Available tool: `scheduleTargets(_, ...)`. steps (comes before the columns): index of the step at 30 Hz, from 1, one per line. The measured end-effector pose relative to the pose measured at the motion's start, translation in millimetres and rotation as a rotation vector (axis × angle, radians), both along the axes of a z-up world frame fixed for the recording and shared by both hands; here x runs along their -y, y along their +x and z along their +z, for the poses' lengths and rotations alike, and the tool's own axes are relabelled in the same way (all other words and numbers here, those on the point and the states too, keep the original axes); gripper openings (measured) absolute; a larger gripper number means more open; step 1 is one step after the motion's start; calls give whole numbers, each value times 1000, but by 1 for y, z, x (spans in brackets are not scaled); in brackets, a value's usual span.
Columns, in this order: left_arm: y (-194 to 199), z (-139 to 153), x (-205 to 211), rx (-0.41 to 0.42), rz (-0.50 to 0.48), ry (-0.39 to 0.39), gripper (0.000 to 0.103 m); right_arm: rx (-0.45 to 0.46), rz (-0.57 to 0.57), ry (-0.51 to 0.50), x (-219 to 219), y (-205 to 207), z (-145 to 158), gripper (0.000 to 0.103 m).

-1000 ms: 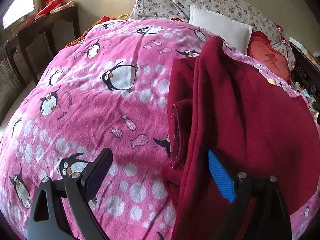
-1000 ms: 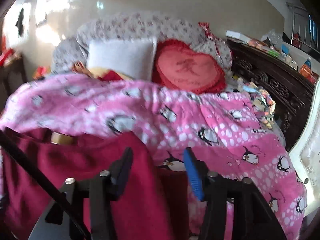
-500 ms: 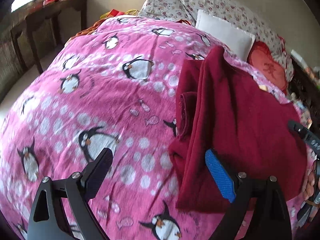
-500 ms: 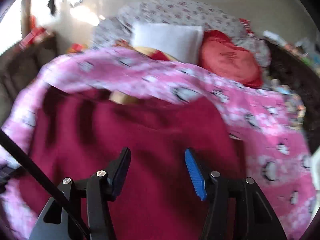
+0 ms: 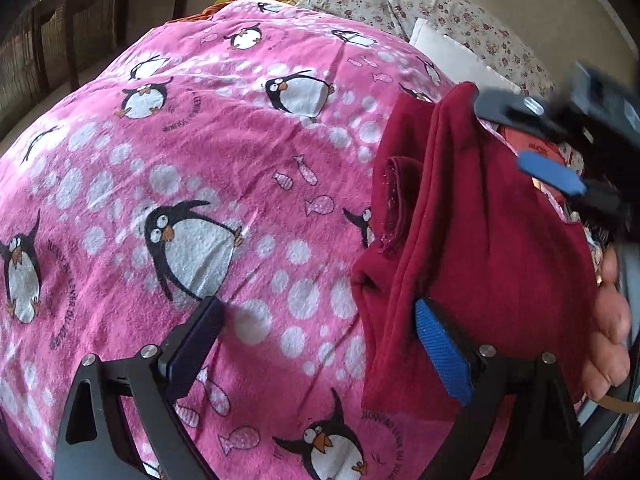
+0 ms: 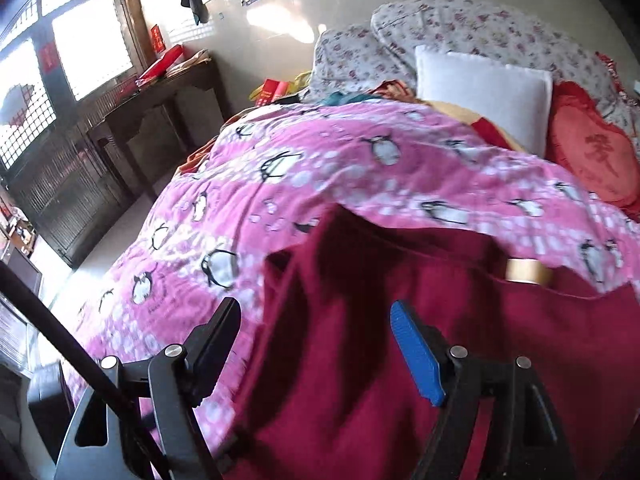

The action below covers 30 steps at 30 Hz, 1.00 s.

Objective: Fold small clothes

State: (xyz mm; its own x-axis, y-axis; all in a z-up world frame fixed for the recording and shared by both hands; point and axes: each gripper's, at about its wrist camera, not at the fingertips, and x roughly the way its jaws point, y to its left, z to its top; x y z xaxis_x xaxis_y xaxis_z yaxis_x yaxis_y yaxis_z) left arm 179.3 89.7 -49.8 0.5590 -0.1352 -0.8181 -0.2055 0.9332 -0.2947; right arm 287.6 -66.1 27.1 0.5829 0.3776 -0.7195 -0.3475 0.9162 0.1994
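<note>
The dark red garment [image 5: 488, 240] lies partly folded on the bed's pink penguin blanket [image 5: 192, 168], its long left edge doubled over in a thick ridge and a small rolled cuff or hem showing beside that ridge. The left hand-held gripper [image 5: 320, 344] hovers spread wide over the garment's near left corner, one pad above bare blanket and the blue pad over the cloth, pinching nothing. The right hand-held gripper [image 6: 316, 344] is over the garment's left side with its jaws opening; cloth lies below them but nothing is pinched. In the left view it shows blurred at the upper right [image 5: 536, 148], with the person's hand [image 5: 608, 320] at the right edge. The step in hand looks like taking a fresh hold for the next fold. To do it well, each gripper should come down on a corner of the same edge and catch every layer, not just the top one, then lift evenly so the doubled ridge does not slide apart. The loose cuff is best tucked flat first, or it will bulge inside the fold.
</note>
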Motion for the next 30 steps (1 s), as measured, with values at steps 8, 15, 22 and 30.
scheduleTargets(8,-3,-3,9,12,-56,37,102,-17,2,-37,-16,8,-14,83)
scheduleTargets(15,-7,-6,11,15,-93,0,103,-14,-9,-85,-19,20,-6,92)
scheduleTargets(22,-1,-9,18,16,-112,40,103,-77,-7,-135,-39,44,-21,92)
scheduleTargets(30,-2,-10,19,19,-118,59,103,-105,-11,-169,-51,54,-38,95)
